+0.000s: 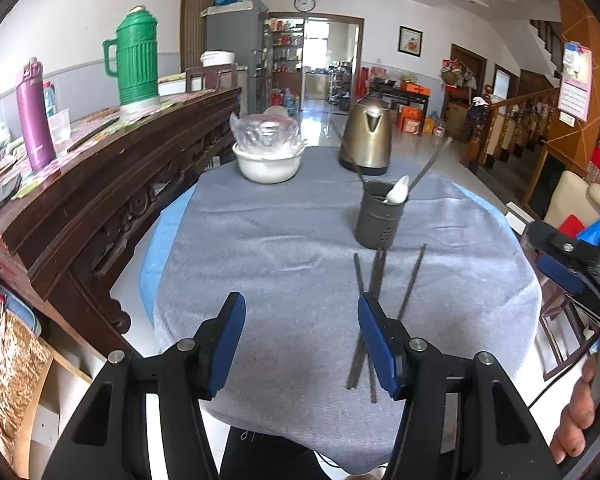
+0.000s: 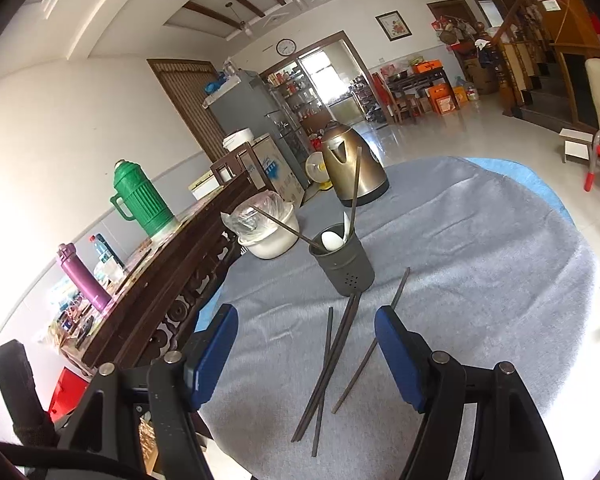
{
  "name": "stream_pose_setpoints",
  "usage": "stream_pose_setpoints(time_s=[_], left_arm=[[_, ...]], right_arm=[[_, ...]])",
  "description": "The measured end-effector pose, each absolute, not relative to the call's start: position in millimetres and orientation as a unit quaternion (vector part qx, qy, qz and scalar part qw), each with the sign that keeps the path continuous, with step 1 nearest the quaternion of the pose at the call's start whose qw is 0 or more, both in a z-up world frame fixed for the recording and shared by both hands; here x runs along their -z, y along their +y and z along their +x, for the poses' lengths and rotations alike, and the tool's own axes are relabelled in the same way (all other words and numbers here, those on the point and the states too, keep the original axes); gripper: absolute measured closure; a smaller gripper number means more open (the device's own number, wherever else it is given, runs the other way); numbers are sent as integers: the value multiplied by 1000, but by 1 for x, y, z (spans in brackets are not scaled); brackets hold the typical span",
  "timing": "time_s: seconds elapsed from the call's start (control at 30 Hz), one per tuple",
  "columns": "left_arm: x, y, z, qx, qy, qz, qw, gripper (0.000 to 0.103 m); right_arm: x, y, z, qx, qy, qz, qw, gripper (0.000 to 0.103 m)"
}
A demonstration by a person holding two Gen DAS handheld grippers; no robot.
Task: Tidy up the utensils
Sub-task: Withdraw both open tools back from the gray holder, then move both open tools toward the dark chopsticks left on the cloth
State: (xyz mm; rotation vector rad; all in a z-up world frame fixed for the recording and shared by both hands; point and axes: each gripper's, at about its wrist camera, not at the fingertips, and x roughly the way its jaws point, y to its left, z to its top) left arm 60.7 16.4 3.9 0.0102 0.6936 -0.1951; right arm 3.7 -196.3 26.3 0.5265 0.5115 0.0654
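Tools, left point(image 1: 302, 344) and right point(image 2: 306, 354), hover wide open, empty, above chopsticks point(image 2: 332, 364).

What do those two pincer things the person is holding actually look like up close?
Both look the same. The left gripper and right gripper each have two flat blue finger pads set on angular black plastic arms, jointed with round silver pins. In the left wrist view, a bare hand grips the black and blue body of the right one, with a thin black cable beside it.
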Motion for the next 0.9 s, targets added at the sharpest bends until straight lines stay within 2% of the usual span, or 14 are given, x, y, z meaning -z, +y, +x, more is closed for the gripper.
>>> stream_pose_setpoints(time_s=[0.23, 0.3, 0.4, 0.57, 0.9], left_arm=[[23, 23, 75, 94, 374, -2, 923, 43], [32, 24, 80, 95, 385, -3, 918, 43], [45, 26, 88, 96, 398, -3, 913, 43], [77, 34, 106, 94, 432, -9, 897, 43], [99, 37, 130, 91, 444, -10, 891, 43]], right_arm=[[-12, -209, 8, -21, 264, 272, 925, 30], [-6, -208, 15, -15, 275, 265, 924, 42], [8, -209, 30, -15, 299, 268, 916, 54], [39, -207, 54, -3, 340, 270, 901, 61], [78, -186, 107, -8, 398, 242, 885, 63]])
